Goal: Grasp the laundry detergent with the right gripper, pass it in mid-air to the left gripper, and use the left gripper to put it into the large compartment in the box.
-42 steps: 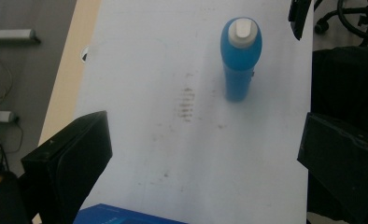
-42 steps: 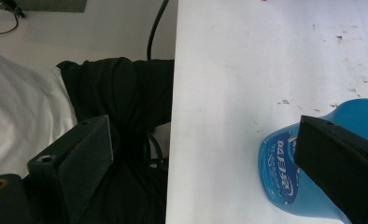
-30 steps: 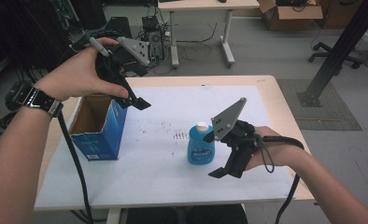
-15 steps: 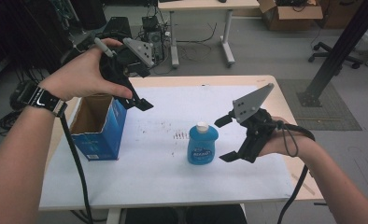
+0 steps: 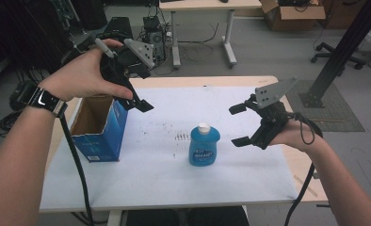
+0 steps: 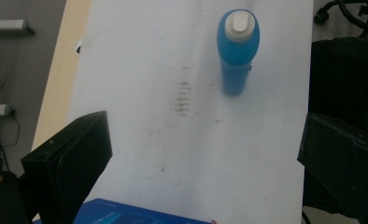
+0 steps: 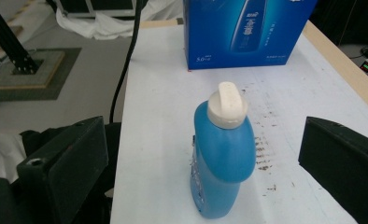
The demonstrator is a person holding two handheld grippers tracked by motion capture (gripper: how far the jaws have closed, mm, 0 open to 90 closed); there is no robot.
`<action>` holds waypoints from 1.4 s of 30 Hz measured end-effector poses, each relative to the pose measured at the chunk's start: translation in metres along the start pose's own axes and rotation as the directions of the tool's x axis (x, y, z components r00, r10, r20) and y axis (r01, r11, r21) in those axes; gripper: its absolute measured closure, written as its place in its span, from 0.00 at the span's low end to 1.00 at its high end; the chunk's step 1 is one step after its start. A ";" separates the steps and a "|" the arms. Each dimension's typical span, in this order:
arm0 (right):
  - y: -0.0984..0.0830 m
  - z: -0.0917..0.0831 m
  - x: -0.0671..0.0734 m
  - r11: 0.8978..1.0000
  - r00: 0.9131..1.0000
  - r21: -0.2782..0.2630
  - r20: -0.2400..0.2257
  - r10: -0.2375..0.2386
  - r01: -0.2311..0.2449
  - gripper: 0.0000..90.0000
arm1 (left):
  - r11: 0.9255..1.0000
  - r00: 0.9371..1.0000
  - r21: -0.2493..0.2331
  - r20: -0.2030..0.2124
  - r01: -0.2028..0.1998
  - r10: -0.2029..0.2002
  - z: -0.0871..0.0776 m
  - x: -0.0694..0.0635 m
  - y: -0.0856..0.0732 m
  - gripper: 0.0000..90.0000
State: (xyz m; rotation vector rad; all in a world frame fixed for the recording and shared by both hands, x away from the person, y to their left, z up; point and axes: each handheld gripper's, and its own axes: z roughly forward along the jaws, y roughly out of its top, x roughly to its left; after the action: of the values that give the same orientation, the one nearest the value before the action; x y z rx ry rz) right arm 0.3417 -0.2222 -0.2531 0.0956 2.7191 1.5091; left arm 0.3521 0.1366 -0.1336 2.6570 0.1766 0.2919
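- The left black two-jaw gripper (image 5: 139, 101) is being held raised above the open blue cardboard box (image 5: 100, 126), jaws spread and empty, wrist bent downward.
- The right black two-jaw gripper (image 5: 239, 124) is being held level just beside the upright blue plastic bottle with a white cap (image 5: 204, 145), jaws spread, not touching it.
- The bottle is being supported by the white-covered table (image 5: 165, 179), near the box.

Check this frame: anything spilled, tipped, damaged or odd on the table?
Nothing tipped: the blue bottle stands upright and capped, the open blue box upright. Only oddity: dark smudges on the white table cover beside the bottle.
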 end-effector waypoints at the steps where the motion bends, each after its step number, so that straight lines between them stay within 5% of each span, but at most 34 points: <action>1: -0.002 -0.001 -0.002 1.000 1.000 -0.001 0.006 0.005 -0.005 0.01 | 1.000 1.000 0.000 0.000 -0.001 0.001 0.000 0.000 0.000 0.04; 23: -0.044 0.008 -0.028 0.995 0.996 -0.056 0.029 0.082 -0.080 0.01 | 1.000 1.000 0.005 0.012 -0.005 0.005 0.002 -0.001 0.001 0.04; 42: -0.066 0.047 -0.035 0.995 0.995 -0.038 0.008 0.096 -0.095 0.01 | 1.000 1.000 0.008 0.019 -0.010 0.010 0.004 -0.004 0.003 0.04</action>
State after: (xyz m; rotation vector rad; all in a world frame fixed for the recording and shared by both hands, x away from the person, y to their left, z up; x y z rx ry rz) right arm 0.3770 -0.2191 -0.3342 0.2347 2.7134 1.5780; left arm 0.3495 0.1312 -0.1364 2.6687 0.1589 0.2696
